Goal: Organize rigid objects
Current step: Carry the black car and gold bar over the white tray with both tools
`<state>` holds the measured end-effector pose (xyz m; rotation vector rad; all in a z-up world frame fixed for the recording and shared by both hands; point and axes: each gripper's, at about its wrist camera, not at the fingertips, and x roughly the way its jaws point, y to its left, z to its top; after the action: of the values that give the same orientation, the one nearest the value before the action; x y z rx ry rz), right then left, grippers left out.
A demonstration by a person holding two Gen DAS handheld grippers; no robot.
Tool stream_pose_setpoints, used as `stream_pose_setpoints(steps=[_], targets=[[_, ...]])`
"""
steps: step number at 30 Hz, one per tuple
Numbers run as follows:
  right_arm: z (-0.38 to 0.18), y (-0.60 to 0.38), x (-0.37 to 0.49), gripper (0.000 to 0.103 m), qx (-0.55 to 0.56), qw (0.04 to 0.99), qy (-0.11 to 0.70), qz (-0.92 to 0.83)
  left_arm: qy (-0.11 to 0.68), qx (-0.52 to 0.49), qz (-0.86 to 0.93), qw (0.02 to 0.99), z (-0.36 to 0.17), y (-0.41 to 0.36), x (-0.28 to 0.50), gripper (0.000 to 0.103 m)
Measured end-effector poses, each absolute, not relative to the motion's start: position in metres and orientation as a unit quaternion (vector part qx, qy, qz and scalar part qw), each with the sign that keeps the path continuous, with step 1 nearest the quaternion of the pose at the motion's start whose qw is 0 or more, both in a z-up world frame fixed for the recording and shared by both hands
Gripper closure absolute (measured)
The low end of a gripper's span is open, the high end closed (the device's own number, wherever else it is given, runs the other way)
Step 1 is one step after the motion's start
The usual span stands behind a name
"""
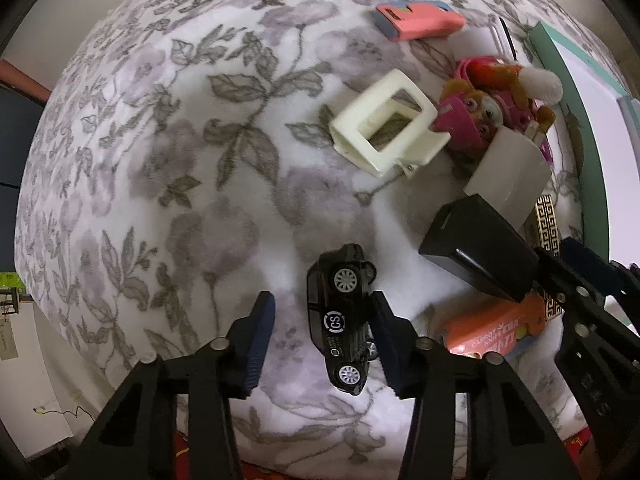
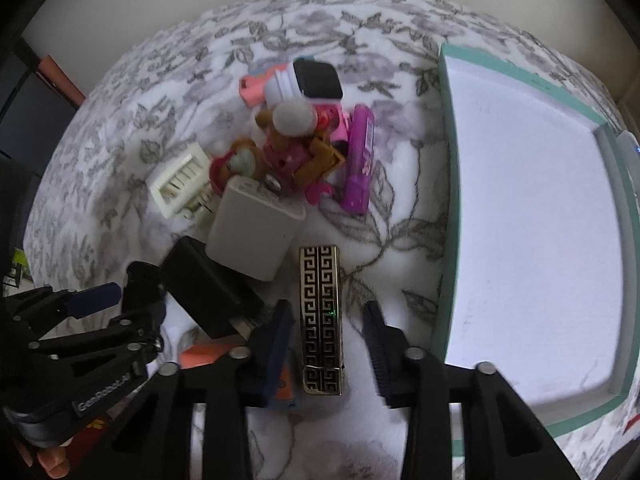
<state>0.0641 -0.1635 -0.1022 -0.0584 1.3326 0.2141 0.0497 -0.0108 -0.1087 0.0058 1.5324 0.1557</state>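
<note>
Grab step on both sides, w/ each hand-held gripper straddling its own item on the floral bed cover (image 1: 160, 160).

Left hand-held gripper (image 1: 324, 334) points straight down over the toy car (image 1: 340, 320), a black one lying on its side, wheels showing. Right pad sits at or on the car's body; left pad stands clear w/ blanket visible between. So not clamped yet, jaws released but partway in.

Right hand-held gripper (image 2: 328, 344) brackets the gold-patterned bar (image 2: 321, 316), which lies lengthwise between the fingers. Left pad looks close to touching, right pad well off. Also unclenched, nothing gripped.

Rest of the pile sits just beyond: black box (image 2: 208, 288), grey box (image 2: 256, 228), cream clip (image 1: 384, 124), pink dog toy (image 2: 288, 152), purple tube (image 2: 360, 160), pink case (image 1: 420, 20), orange carton (image 1: 492, 328). Teal-rimmed tray (image 2: 446, 200) lies to the right of the pile, looks like the drop spot, nothing in it so far, so task is early.

Next, prob: finish the squeeze on both. Car is rounded and on its side, so left should centre first or it'll pivot out. Bar is slim and glossy; needs a square pinch across the narrow width, then lift clear of the black box before swinging to the tray.
</note>
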Motion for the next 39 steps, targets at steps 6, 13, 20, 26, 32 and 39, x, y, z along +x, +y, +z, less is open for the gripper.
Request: stream_pose_setpoints(steps=[6,13,20,26,32,39], targets=[[-0.106,-0.158,0.064,0.071,-0.047,0.788,0.607,0.094,0.695,-0.001,0.056,0.716,-0.12,-0.02,0.051,0.07],[-0.105,-0.154,0.063,0.081,-0.048,0.791,0.603,0.091,0.69,-0.005,0.061,0.722,-0.112,-0.026,0.05,0.073],[-0.085,-0.168,0.059,0.081,-0.022,0.799,0.592,0.101,0.656,-0.028,0.073,0.751,-0.084,-0.021,0.046,0.073],[-0.06,-0.198,0.068,0.081,0.018,0.811,0.578,0.087,0.631,-0.038,0.059,0.773,-0.052,-0.035,0.058,0.073],[-0.043,-0.245,0.083,0.081,0.047,0.827,0.56,0.038,0.621,-0.023,0.011,0.783,-0.031,-0.085,0.09,0.073],[-0.042,-0.31,0.102,0.081,0.076,0.828,0.554,-0.036,0.616,-0.006,-0.054,0.786,-0.026,-0.161,0.128,0.073]])
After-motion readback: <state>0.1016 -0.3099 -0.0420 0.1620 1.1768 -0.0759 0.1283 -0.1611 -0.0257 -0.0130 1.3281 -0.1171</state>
